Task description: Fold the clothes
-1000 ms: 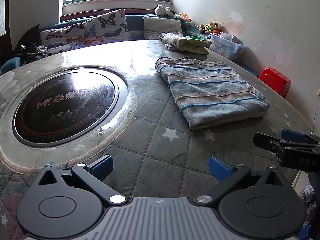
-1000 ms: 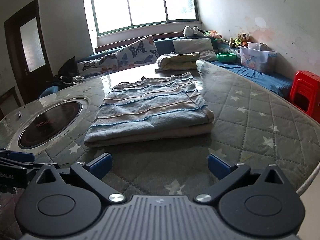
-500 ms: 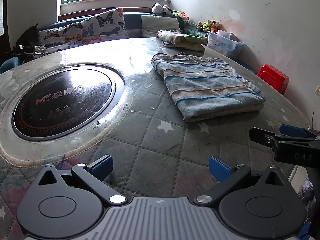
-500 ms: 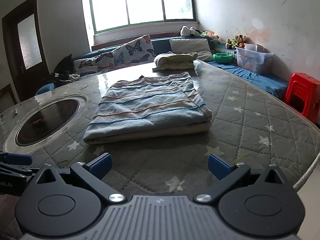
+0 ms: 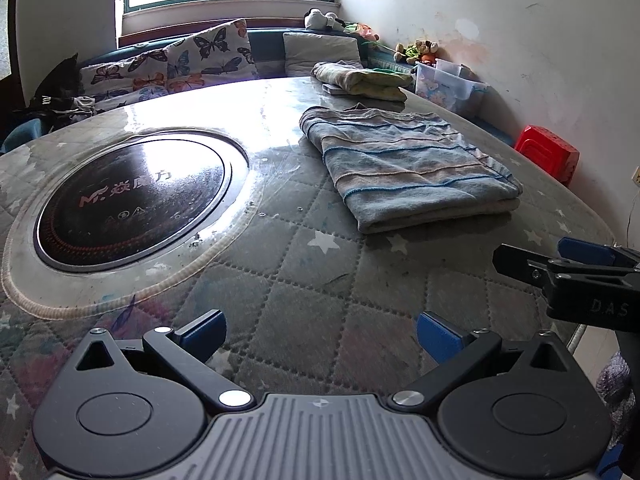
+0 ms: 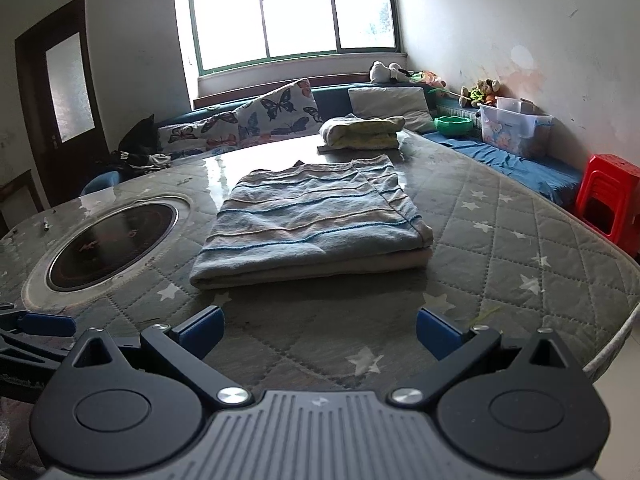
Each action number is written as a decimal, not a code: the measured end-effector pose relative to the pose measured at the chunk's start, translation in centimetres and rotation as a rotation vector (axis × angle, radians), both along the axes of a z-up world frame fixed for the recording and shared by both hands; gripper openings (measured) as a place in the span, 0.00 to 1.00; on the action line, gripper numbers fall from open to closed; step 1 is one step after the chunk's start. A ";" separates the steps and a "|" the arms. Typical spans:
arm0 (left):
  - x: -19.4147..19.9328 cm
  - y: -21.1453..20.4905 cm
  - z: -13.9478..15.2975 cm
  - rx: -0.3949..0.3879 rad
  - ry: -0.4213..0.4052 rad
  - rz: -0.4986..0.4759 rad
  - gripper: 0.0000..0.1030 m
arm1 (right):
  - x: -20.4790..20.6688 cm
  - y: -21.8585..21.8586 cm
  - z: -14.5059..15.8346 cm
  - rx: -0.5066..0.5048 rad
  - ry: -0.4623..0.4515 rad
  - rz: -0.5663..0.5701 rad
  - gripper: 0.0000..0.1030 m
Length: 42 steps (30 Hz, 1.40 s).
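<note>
So the striped blue-and-beige garment (image 6: 312, 224) is lying folded into a neat rectangle on the round table (image 6: 520, 248), which has a quilted star-print cover under a clear sheet. It sits toward the right side of the table, with the dark round cooktop (image 5: 132, 200) set into the surface off to its left. Both grippers are low at the near edge, well short of the cloth and touching nothing. The left gripper (image 5: 320, 330) has its jaws spread wide with nothing between the blue pads, and the right gripper (image 6: 320, 328) is the same, jaws apart and empty. From the left wrist view you can see the right gripper poking in from the right edge, just beside the table rim. Farther back there's a second folded bundle (image 6: 362, 132), yellowish-green and cream, near the far edge of the table. Behind it are butterfly-print cushions (image 6: 276, 116) on a bench under the window, a clear storage bin (image 6: 514, 128) along the right wall, and a red plastic stool (image 6: 612, 196) on the floor.
</note>
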<state>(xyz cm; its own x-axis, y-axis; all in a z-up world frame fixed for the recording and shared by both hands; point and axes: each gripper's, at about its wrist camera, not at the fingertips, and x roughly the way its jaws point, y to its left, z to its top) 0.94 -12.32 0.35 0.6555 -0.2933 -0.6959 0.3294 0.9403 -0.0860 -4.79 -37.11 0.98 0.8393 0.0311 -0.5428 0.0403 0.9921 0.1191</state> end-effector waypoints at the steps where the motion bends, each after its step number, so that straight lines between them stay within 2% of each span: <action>1: -0.2 0.0 0.1 0.000 -0.003 0.001 1.00 | -0.1 0.0 0.1 0.000 -0.003 0.001 1.00; 23: -1.9 -0.7 1.1 0.011 -0.042 -0.014 1.00 | -2.2 0.0 1.4 0.003 -0.053 -0.008 1.00; 42: 1.8 -1.1 0.0 0.034 0.036 -0.013 1.00 | 1.1 -0.6 0.3 0.000 0.029 -0.030 1.00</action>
